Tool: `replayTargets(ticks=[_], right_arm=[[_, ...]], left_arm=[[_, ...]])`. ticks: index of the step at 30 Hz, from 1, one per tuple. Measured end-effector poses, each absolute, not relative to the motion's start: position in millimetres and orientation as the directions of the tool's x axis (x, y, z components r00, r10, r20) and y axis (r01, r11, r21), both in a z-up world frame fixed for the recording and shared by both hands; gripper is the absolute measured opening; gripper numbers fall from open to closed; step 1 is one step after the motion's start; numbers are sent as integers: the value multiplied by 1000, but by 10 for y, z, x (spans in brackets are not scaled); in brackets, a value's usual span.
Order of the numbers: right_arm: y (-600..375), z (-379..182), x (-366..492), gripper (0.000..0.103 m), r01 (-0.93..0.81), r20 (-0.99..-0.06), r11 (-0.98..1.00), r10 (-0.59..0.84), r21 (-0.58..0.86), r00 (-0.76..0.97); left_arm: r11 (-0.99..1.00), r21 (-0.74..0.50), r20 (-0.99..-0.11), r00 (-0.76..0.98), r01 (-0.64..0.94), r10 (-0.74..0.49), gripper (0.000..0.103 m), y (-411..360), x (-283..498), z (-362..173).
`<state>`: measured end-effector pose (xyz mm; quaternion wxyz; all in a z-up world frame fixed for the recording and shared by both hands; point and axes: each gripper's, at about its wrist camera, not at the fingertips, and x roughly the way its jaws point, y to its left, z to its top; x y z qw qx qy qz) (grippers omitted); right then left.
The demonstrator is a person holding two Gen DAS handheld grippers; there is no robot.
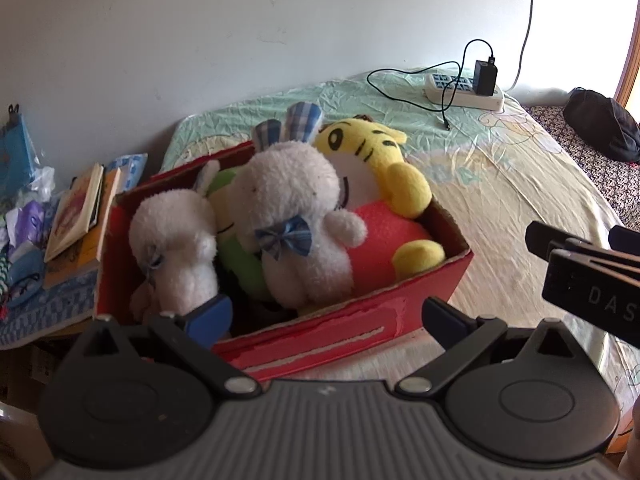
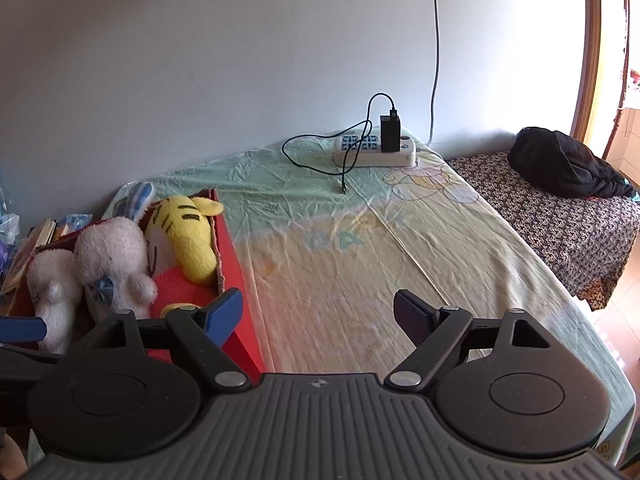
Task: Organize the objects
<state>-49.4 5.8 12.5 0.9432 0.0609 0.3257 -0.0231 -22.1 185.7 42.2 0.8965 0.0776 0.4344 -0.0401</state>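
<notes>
Red box (image 1: 400,304) at bed (image 2: 360,264) edge, wide bare sheet beside.

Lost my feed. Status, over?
Both claws, left and right, open, empty. Plush toys packed in red box. Power strip far off, nothing blocking.

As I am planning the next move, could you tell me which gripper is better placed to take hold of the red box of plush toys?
Left, probably. The left gripper, open, straddles the red box near wall; the right gripper faces bare sheet beside it.
</notes>
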Motion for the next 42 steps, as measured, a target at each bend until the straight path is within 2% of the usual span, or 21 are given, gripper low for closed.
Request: replayTargets(ticks=[19, 42], right_arm=[[163, 103, -455, 84, 30, -639, 994, 44, 104, 768], [711, 266, -152, 84, -74, -634, 993, 115, 91, 765]], left_arm=[[987, 145, -772, 632, 65, 72, 102, 1951, -258, 419], [980, 189, -751, 634, -63, 186, 101, 2505, -46, 495]])
